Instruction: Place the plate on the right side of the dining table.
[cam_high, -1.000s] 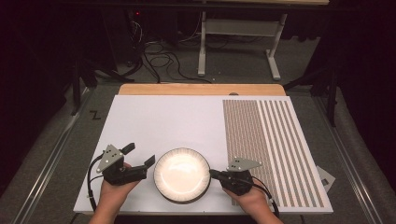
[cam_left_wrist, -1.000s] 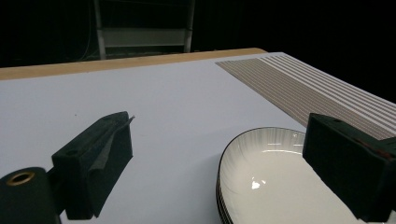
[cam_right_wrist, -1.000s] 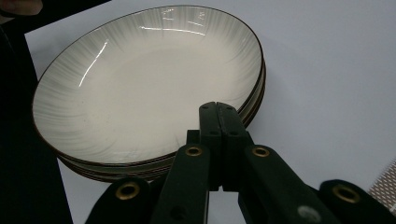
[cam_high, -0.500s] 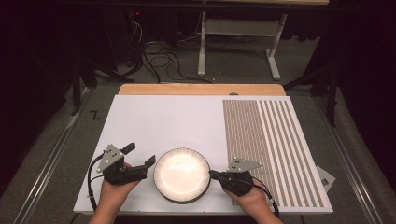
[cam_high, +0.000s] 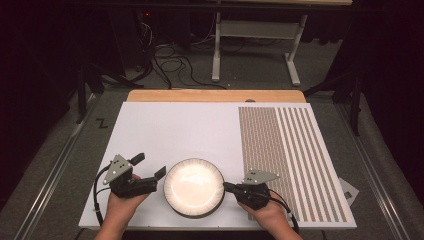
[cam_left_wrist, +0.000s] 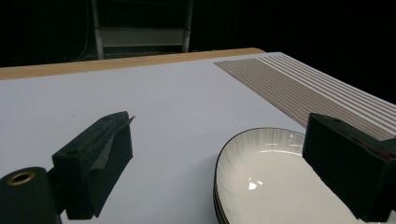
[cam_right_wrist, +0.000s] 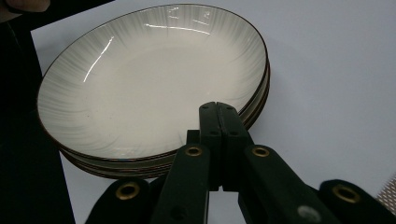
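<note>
A stack of white plates (cam_high: 194, 187) with dark rims sits near the front edge of the white board (cam_high: 180, 130). My left gripper (cam_high: 149, 166) is open just left of the stack. In the left gripper view one black jaw hangs over the bare board and the other over the plates (cam_left_wrist: 266, 182), with my left gripper (cam_left_wrist: 224, 158) spanning the stack's near rim. My right gripper (cam_high: 227, 187) is shut at the stack's right side. In the right gripper view my right gripper (cam_right_wrist: 218, 112) has its jaws pressed together, tip at the top plate's (cam_right_wrist: 149, 79) rim, with nothing seen between them.
A brown-and-white striped patch (cam_high: 295, 150) covers the board's right part. A wooden strip (cam_high: 215, 96) runs along the far edge. Beyond it are cables (cam_high: 170, 60) and a metal stand (cam_high: 250, 45) on the floor. A small grey tag (cam_high: 348, 190) lies off the board's right edge.
</note>
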